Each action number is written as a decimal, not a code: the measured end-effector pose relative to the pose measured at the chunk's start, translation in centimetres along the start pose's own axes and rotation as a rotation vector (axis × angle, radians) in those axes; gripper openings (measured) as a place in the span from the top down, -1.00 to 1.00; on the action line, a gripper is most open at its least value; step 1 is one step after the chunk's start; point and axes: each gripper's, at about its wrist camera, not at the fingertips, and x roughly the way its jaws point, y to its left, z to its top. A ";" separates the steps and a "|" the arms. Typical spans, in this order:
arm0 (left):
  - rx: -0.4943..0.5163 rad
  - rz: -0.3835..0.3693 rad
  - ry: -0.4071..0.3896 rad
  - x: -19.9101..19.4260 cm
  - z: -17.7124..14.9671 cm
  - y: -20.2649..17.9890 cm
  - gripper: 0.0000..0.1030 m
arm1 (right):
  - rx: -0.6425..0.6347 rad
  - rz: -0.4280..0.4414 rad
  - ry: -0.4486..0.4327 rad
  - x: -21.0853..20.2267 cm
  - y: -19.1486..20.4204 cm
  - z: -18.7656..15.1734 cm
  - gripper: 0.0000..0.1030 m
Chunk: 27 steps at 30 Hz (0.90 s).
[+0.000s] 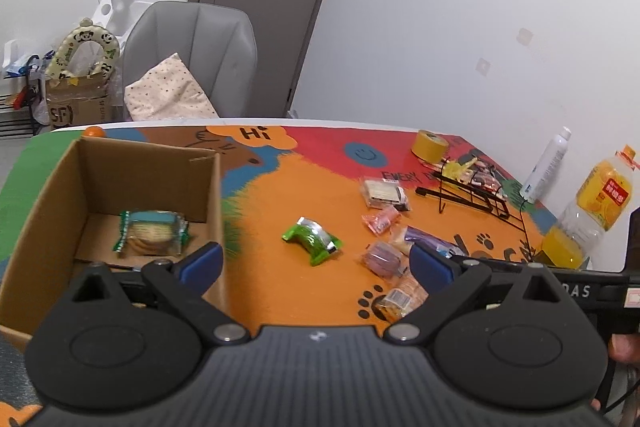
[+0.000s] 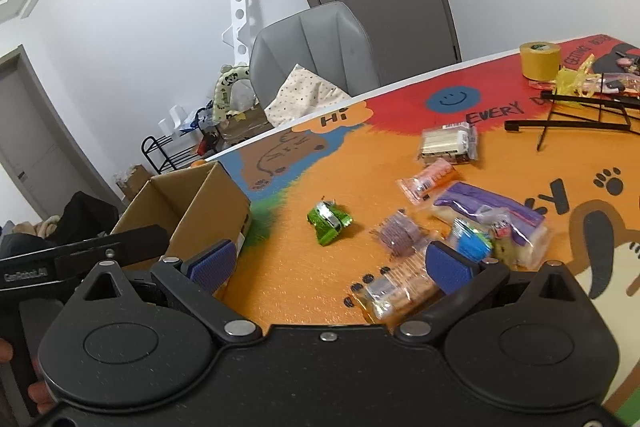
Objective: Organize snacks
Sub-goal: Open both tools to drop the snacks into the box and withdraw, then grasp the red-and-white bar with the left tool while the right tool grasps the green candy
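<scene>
Snacks (image 2: 328,223) are light, crinkly, slippery packets; I'd pinch mid-wrapper, both my hand-held grippers (image 1: 316,259) (image 2: 330,265) spread wide, empty.

From my left fingers' camera, the cardboard box (image 1: 120,195) is sitting on the tabletop (image 1: 280,267) at ten o'clock, with one cookie packet (image 1: 154,233) lying inside it. A wrapped snack (image 1: 313,237) is lying alone at twelve o'clock, apart from the box. The snack pile (image 1: 394,247) is clustering at one o'clock, with the wire rack (image 1: 472,195) standing behind it and the tape roll (image 1: 430,146) sitting farther back. A juice bottle (image 1: 592,207) is standing at two o'clock.
</scene>
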 end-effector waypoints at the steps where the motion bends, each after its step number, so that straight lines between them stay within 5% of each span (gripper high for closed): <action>1: 0.004 -0.001 0.004 0.2 -0.1 -0.3 -0.92 | 0.005 0.004 0.001 -0.2 -0.2 0.0 -1.00; 17: 0.039 -0.075 0.079 3.3 -2.8 -4.3 -0.88 | 0.072 -0.101 -0.016 -2.7 -5.3 -2.0 -0.96; 27: 0.057 -0.121 0.109 5.1 -4.4 -6.6 -0.67 | 0.151 -0.131 -0.010 -2.8 -8.3 -3.1 -0.45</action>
